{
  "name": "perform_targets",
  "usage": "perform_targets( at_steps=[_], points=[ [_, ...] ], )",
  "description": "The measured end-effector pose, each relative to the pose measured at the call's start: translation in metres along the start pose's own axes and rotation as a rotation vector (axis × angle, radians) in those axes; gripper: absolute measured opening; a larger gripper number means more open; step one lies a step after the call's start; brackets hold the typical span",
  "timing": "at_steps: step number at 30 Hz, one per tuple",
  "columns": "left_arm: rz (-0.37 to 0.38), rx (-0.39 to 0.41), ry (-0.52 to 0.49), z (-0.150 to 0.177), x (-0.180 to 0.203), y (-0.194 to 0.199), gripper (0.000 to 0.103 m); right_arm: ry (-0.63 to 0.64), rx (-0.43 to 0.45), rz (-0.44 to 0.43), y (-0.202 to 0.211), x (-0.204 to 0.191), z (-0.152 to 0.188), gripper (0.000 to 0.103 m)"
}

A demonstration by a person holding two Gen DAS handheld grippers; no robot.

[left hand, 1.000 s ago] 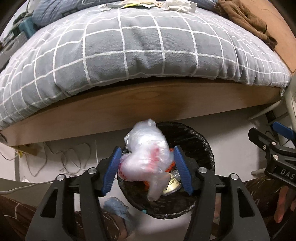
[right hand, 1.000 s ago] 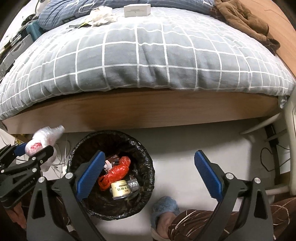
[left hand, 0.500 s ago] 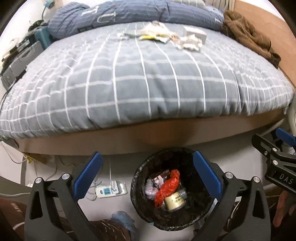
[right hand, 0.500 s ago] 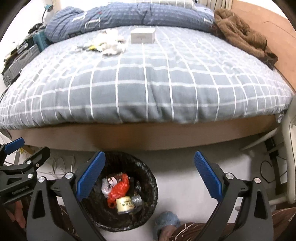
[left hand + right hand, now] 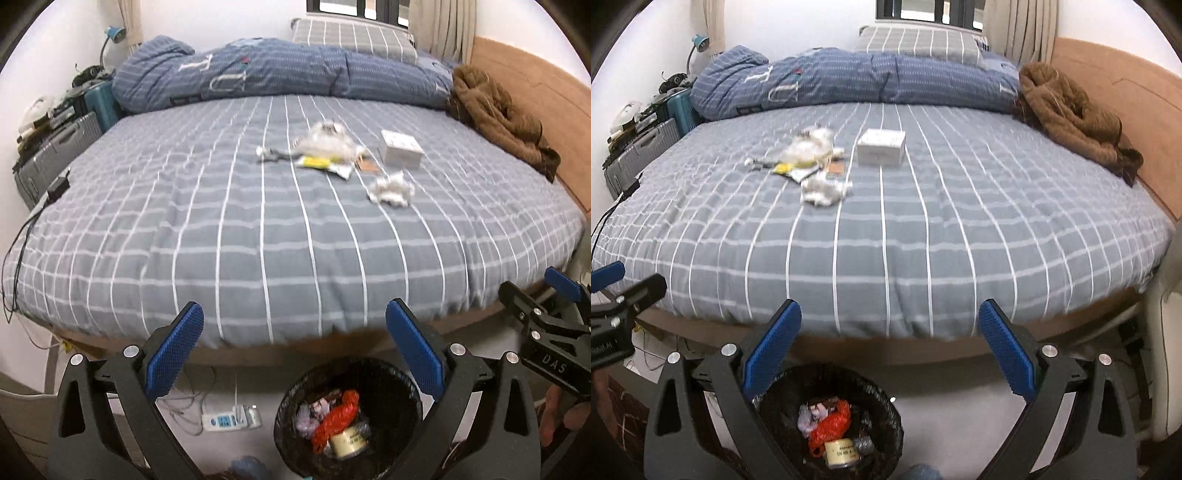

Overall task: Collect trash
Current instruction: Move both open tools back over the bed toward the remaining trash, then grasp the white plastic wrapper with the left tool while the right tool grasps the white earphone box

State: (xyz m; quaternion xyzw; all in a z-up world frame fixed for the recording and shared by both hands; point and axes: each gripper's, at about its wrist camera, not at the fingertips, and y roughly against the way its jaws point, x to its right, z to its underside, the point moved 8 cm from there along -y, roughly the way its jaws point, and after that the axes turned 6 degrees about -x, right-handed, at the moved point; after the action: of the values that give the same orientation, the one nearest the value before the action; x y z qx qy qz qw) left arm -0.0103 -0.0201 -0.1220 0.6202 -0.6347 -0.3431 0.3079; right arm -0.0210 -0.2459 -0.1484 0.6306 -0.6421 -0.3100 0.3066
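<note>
A black-lined bin (image 5: 349, 421) (image 5: 829, 428) stands on the floor at the foot of the bed, holding a red bag, a clear plastic bag and a round tin. On the grey checked bedspread lie a crumpled white tissue (image 5: 391, 190) (image 5: 823, 192), a heap of clear wrappers with a yellow packet (image 5: 325, 151) (image 5: 805, 153), and a white box (image 5: 400, 149) (image 5: 881, 147). My left gripper (image 5: 293, 332) is open and empty, above the bin and facing the bed. My right gripper (image 5: 888, 328) is open and empty too, beside it.
A rolled blue duvet (image 5: 280, 74) and a brown garment (image 5: 498, 118) lie at the bed's far end. Suitcases (image 5: 59, 147) stand at the left. A power strip (image 5: 231, 419) and cables lie on the floor left of the bin. A wooden headboard (image 5: 1108, 96) runs along the right.
My left gripper opened and the clear plastic bag fell into the bin. Both grippers then rose and tilted up, so the bed top and its litter came into view.
</note>
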Motion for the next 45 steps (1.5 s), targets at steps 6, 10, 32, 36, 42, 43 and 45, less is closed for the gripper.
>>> perform_targets(
  at_steps=[6,10,32,36,42,43,45],
  points=[
    [0.001,0.029,0.006,-0.038,-0.009,-0.001,0.097,0.029,0.038,-0.002,-0.005,-0.007,-0.036,0.093],
    [-0.001,0.05,-0.002,-0.065,-0.013,-0.003,0.097,0.042,0.058,0.003,-0.013,-0.007,-0.06,0.093],
    [0.003,0.068,0.008,-0.184,-0.005,-0.079,0.097,-0.004,0.063,0.0,-0.083,0.009,-0.161,0.093],
    [-0.001,0.054,0.0,-0.196,0.0,-0.1,0.097,-0.007,0.057,0.014,-0.103,0.014,-0.18,0.093],
    [-0.002,0.03,-0.023,-0.216,0.013,-0.138,0.097,-0.018,0.036,0.018,-0.135,0.018,-0.205,0.093],
    [-0.002,0.023,-0.022,-0.22,0.014,-0.145,0.097,-0.02,0.031,0.014,-0.141,0.018,-0.21,0.093],
    [0.0,0.015,-0.022,-0.224,0.017,-0.156,0.097,-0.016,0.025,0.015,-0.149,0.017,-0.215,0.093]
  ],
)
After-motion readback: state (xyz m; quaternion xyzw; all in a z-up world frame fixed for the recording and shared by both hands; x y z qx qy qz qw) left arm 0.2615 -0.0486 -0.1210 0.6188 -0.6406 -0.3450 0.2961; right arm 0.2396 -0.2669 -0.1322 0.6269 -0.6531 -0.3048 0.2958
